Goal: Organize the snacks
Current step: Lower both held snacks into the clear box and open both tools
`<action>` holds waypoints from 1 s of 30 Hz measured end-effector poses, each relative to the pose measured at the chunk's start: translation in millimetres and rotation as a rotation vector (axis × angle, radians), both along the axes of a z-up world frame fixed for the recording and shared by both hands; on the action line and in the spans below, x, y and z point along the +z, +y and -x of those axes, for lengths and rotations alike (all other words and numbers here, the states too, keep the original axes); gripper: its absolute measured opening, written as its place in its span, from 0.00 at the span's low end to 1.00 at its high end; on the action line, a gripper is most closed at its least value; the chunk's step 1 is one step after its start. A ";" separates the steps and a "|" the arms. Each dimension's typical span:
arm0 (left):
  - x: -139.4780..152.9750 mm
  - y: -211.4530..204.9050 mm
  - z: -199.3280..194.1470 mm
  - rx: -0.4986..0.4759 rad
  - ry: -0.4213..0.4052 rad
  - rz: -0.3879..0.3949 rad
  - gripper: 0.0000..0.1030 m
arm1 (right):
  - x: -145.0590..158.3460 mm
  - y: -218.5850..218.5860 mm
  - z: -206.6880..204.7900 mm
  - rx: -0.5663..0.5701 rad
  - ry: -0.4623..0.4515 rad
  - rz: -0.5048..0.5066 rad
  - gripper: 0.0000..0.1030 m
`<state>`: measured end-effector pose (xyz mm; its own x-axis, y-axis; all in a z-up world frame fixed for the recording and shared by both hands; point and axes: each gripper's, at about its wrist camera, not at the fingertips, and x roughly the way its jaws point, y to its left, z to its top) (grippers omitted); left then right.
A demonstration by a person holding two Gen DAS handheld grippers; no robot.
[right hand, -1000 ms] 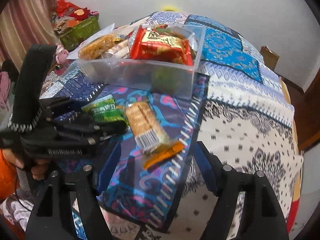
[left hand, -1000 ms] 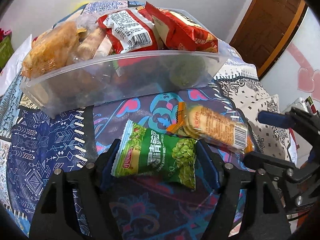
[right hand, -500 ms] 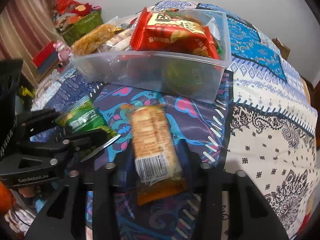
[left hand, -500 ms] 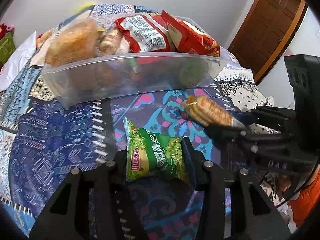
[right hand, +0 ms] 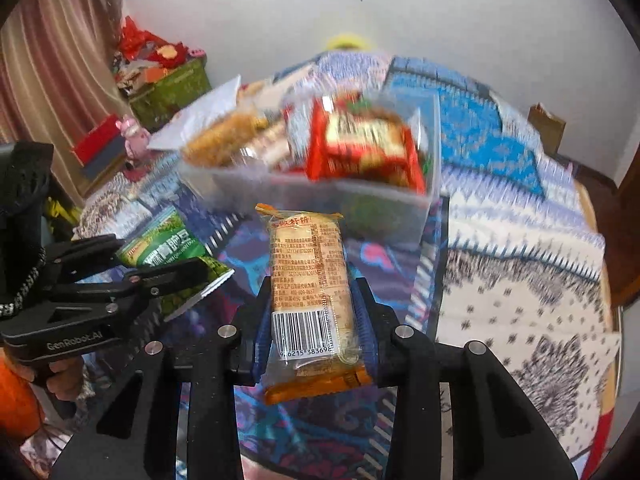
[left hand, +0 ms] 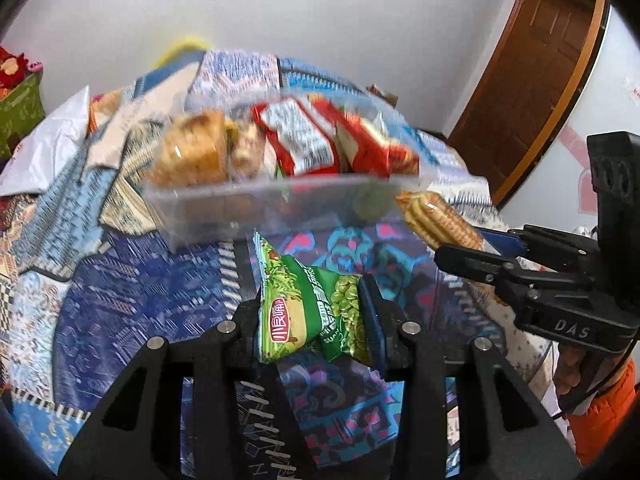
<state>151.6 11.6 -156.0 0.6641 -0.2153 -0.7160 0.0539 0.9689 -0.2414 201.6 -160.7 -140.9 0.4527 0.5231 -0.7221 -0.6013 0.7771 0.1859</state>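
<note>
My left gripper (left hand: pixel 312 312) is shut on a green pea snack bag (left hand: pixel 308 312) and holds it above the patterned cloth; the bag also shows in the right wrist view (right hand: pixel 168 248). My right gripper (right hand: pixel 312 312) is shut on a long orange cracker pack (right hand: pixel 310 280), also lifted; it also shows in the left wrist view (left hand: pixel 436 224). Ahead of both stands a clear plastic bin (left hand: pixel 256 208) filled with red snack bags (left hand: pixel 304 144) and a golden pastry pack (left hand: pixel 192 152); the bin also shows in the right wrist view (right hand: pixel 280 192).
A patterned blue and white cloth (right hand: pixel 520 240) covers the table. A white bag (left hand: pixel 44 148) lies at the far left. A green box of red items (right hand: pixel 168 84) stands by the curtain. A brown door (left hand: pixel 540 72) is at the right.
Both grippers closed on their snacks, the left on the green bag and the right on the cracker pack, and lifted them off the cloth. The bin now looks farther away.
</note>
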 end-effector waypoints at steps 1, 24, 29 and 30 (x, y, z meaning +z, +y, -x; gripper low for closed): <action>3.7 0.5 -0.8 0.004 -0.008 0.001 0.39 | 5.7 0.0 -0.9 -0.001 -0.012 -0.012 0.33; 70.0 39.9 -63.5 0.119 -0.206 -0.067 0.39 | 44.2 36.8 -56.2 -0.091 -0.095 -0.167 0.33; 59.6 47.5 -91.3 0.140 -0.182 -0.077 0.39 | 36.7 54.1 -70.8 -0.089 -0.084 -0.148 0.33; 56.3 48.5 -97.4 0.142 -0.174 -0.079 0.39 | 34.8 56.7 -72.5 -0.090 -0.083 -0.141 0.33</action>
